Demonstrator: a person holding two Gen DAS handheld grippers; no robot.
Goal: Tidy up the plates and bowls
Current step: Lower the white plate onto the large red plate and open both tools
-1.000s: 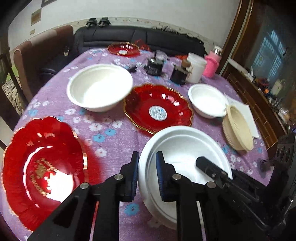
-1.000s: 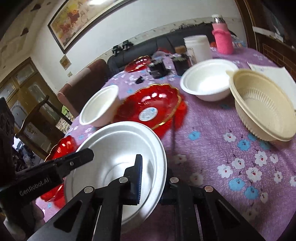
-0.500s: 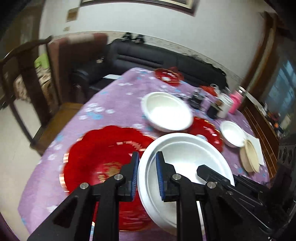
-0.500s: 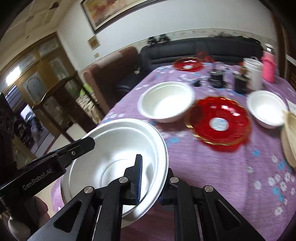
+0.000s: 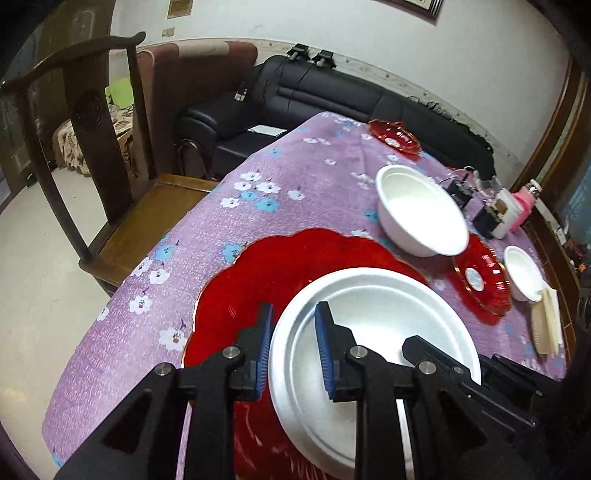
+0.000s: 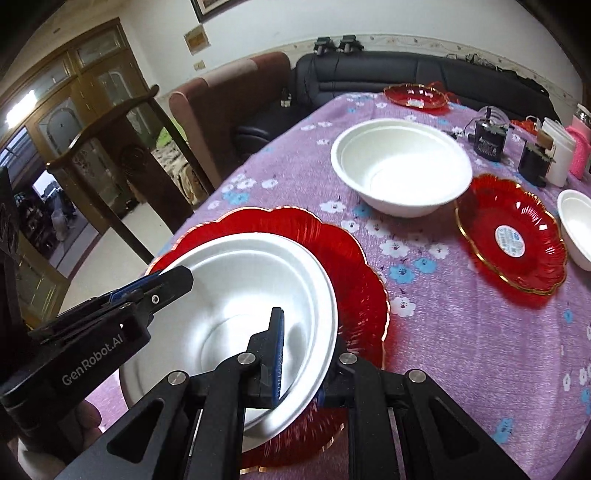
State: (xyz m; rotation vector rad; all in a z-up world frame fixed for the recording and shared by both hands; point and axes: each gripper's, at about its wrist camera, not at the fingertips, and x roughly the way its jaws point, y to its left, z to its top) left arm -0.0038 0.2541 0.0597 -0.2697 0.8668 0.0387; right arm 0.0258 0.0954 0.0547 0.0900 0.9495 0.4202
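With both grippers on opposite rims, left gripper (image 5: pixel 291 345) straddling loosely and right gripper (image 6: pixel 301 354) clamped, the white plate (image 5: pixel 373 332) sits directly over the red plate (image 6: pixel 354 273) (touching or not, can't tell), so next move is straight down.

Walls: white wall (image 5: pixel 406 44), with a framed picture (image 6: pixel 207 5) high up, cut off by the frame edge.
Floor: pale, glossy floor (image 5: pixel 33 258).
Seating: black leather sofa (image 5: pixel 332 96) along the wall; brown armchair (image 6: pixel 236 99) beside it; dark wooden chair (image 5: pixel 110 177) pulled up to the surface.
Surface: purple flowered tablecloth (image 5: pixel 295 177).
Doors: wood-framed glass doors (image 6: pixel 85 66), brightly lit.
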